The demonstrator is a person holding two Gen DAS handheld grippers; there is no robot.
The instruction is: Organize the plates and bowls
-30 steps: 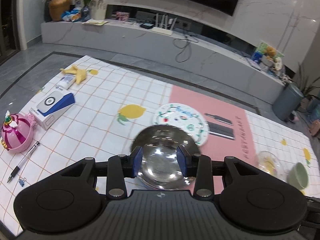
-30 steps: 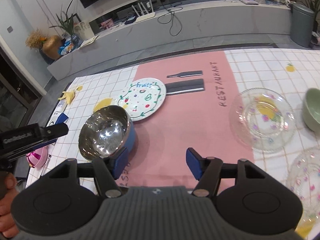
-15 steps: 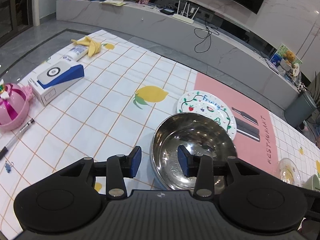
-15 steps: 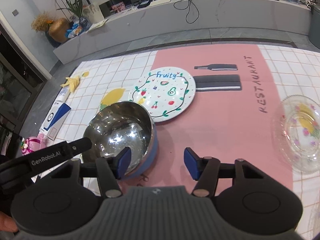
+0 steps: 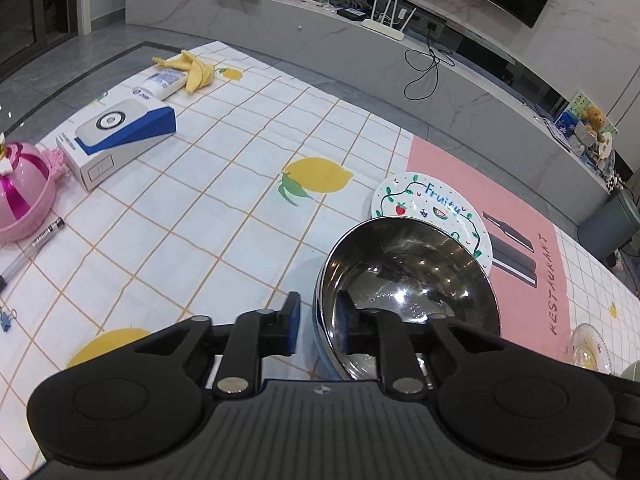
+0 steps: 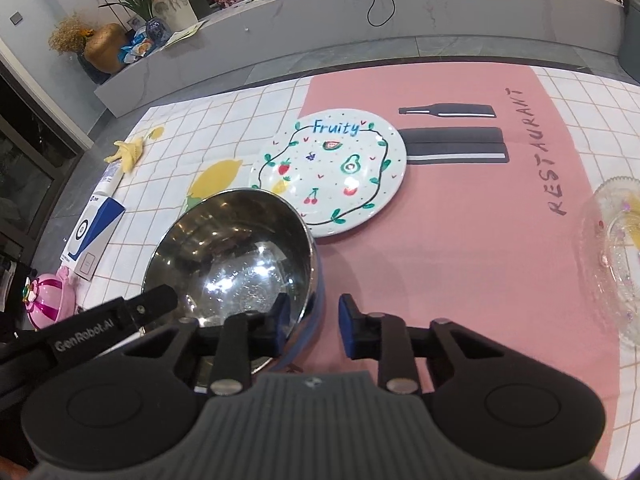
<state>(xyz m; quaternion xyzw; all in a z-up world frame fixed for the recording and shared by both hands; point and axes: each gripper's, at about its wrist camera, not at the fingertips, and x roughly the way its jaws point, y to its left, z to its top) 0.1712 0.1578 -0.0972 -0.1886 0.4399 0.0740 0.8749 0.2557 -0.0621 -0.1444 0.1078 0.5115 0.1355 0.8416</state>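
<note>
Steel bowl (image 5: 408,280) sits low and centre in both wrist views, its far rim overlapping the Fruity plate (image 6: 332,168). Your left gripper (image 5: 318,326) and right gripper (image 6: 308,326) have each just closed their jaws onto the near rim, one pad inside and one outside, where a moment ago they stood wide around it. You look to have a two-handed pinch, so lifting the bowl onto the plate seems next
</note>
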